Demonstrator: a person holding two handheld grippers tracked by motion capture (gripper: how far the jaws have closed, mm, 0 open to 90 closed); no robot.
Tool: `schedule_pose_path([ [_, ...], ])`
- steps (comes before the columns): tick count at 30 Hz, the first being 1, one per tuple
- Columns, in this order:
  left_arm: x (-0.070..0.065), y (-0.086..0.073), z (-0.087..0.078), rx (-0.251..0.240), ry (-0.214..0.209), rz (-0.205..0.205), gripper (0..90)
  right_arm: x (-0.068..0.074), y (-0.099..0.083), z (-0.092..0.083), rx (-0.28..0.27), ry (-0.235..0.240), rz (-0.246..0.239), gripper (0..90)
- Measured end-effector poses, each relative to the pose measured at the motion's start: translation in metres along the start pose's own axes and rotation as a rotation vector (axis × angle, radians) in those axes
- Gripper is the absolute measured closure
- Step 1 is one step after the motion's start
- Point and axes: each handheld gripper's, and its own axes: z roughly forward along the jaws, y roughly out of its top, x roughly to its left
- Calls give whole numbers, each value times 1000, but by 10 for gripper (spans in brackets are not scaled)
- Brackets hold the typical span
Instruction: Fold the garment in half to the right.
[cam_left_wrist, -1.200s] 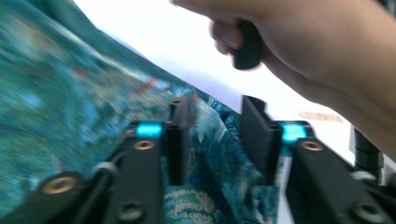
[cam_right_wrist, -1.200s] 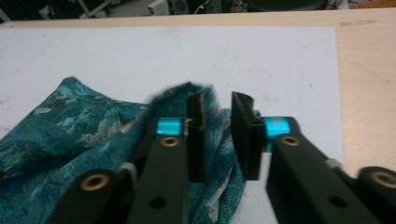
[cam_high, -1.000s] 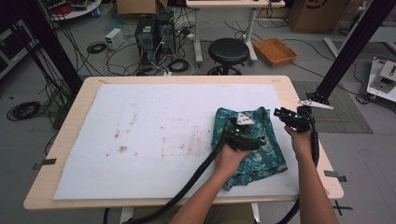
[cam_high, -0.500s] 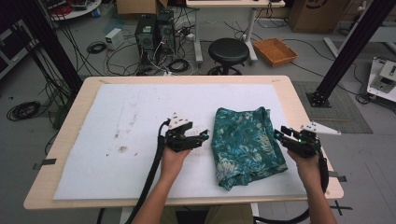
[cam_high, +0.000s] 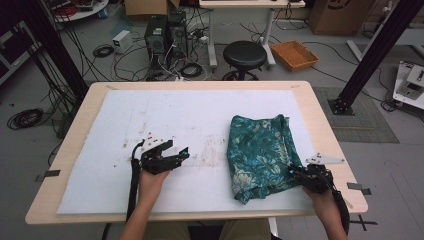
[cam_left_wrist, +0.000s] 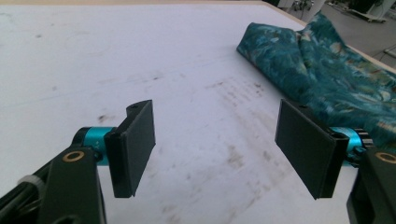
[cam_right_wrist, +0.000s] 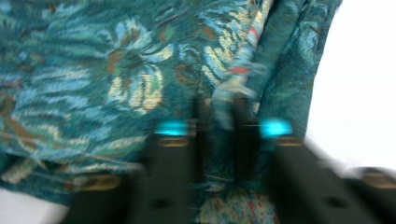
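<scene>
The right gripper (cam_high: 292, 171) has just been closing, its fingers pinching the folded teal floral cloth (cam_high: 260, 150); the left gripper (cam_high: 184, 152) hangs open above the white-covered counter (cam_high: 200, 115).

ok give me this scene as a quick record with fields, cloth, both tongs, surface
cloth: teal floral folded cloth, lying on the right part of the mat
right tongs: right tongs at the cloth's right edge; they have just been closing and now pinch a fold of the fabric
left tongs: left tongs open, nothing between them, over bare mat left of the cloth and apart from it
surface: white mat, stained near the middle, on a wooden table
</scene>
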Motion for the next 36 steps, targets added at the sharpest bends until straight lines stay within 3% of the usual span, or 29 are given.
schedule_pose_path([
  [2,7,-2,-7,-3,9,-2,287,2,3,-8,-31,-29,-21,888],
  [6,18,-7,-17,2,27,-22,287,-2,6,-21,-94,-106,-10,888],
  [7,19,-8,-18,1,25,-23,287,-3,5,-21,-93,-138,0,887],
  [10,23,-11,-22,8,34,-29,287,-9,-1,-13,-52,-161,6,881],
  [12,25,-13,-23,7,37,-35,287,-10,-4,-8,-31,-159,12,774],
  [13,25,-13,-24,4,36,-41,287,-10,-4,-8,-36,-159,13,691],
  [14,27,-13,-25,6,36,-40,287,-10,-3,-11,-54,-158,28,665],
  [18,29,-14,-27,4,42,-49,287,1,8,-31,-165,-94,44,596],
  [21,31,-14,-27,9,44,-50,287,26,18,-38,-238,43,-13,586],
  [22,31,-14,-27,11,43,-51,287,39,22,-37,-250,111,-47,583],
  [25,31,-14,-28,10,44,-54,287,67,29,-31,-246,270,-113,595],
  [28,32,-14,-28,12,45,-59,287,92,28,-20,-195,379,-221,673],
  [31,32,-14,-28,14,46,-61,287,101,23,-5,-122,384,-265,740],
  [34,31,-15,-27,20,45,-60,287,105,17,14,-44,318,-311,771],
  [36,31,-16,-27,22,45,-61,287,108,15,24,-17,300,-325,771],
])
